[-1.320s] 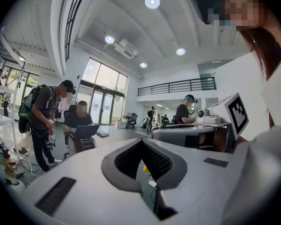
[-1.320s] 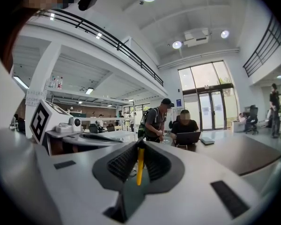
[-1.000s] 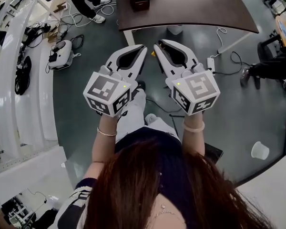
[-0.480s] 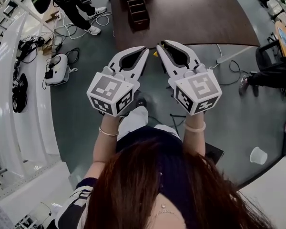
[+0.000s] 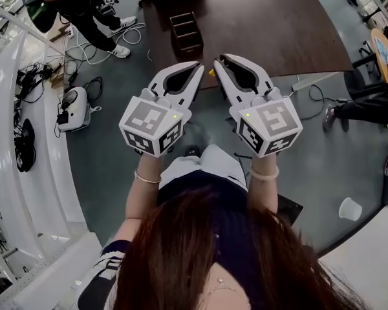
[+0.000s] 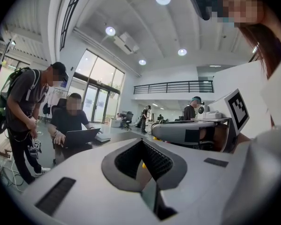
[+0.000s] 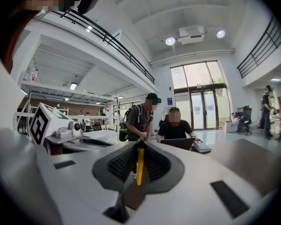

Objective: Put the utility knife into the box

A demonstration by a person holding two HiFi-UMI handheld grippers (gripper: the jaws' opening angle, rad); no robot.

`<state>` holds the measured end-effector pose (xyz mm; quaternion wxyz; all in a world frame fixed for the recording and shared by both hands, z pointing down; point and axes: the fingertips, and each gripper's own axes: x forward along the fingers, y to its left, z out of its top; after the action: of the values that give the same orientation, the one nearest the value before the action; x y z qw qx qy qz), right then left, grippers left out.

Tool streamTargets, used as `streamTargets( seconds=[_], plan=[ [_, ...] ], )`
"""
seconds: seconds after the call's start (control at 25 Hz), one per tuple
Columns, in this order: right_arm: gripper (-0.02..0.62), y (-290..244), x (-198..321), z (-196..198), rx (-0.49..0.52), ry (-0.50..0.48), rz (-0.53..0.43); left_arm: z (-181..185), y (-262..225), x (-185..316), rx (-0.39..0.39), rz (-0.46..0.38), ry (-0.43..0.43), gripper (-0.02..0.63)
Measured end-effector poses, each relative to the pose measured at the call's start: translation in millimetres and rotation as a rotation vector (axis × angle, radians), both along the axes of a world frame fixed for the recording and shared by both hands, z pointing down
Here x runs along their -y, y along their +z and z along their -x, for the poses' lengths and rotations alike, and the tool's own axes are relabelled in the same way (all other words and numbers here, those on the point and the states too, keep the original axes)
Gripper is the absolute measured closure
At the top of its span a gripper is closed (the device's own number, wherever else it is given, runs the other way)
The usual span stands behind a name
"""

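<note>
Now our right gripper (image 5: 216, 62) pinches the yellow utility knife (image 7: 139, 165); we judge it light, stiff and slippery, best held at mid-handle. Our left gripper (image 5: 197, 66) is pressed together, empty.

Dark brown table (image 5: 278, 24), top center of frame. 1 dark compartmented box (image 5: 186, 32) sits on it near its left edge, 1 laptop (image 7: 180, 143) at the far side. Grey floor (image 5: 110, 166) below: cables (image 5: 27, 82) at left, 1 white cup (image 5: 350, 208) lower right.
</note>
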<state>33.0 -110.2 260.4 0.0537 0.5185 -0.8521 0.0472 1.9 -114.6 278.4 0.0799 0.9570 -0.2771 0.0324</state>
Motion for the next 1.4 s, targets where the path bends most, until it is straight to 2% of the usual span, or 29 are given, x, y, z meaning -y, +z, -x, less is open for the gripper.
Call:
streamTargets(
  seconds=[0.32, 0.56, 0.76, 1.08, 1.4],
  plan=[
    [0.542, 9, 50, -19, 0.034, 0.01, 0.009, -11, 16, 46, 0.004, 0.036, -0.016, 0.612],
    [0.542, 9, 118, -43, 0.049, -0.047, 0.031, -32, 12, 105, -0.005, 0.038, -0.071, 0.612],
    [0.543, 10, 155, -48, 0.054, -0.107, 0.036, -43, 11, 142, -0.007, 0.031, -0.113, 0.612],
    [0.543, 16, 200, -42, 0.058, -0.174, 0.072, -36, 9, 191, -0.018, 0.047, -0.188, 0.612],
    [0.542, 19, 229, -39, 0.077, -0.153, 0.087, -24, 12, 224, -0.006, 0.069, -0.194, 0.612]
  ],
)
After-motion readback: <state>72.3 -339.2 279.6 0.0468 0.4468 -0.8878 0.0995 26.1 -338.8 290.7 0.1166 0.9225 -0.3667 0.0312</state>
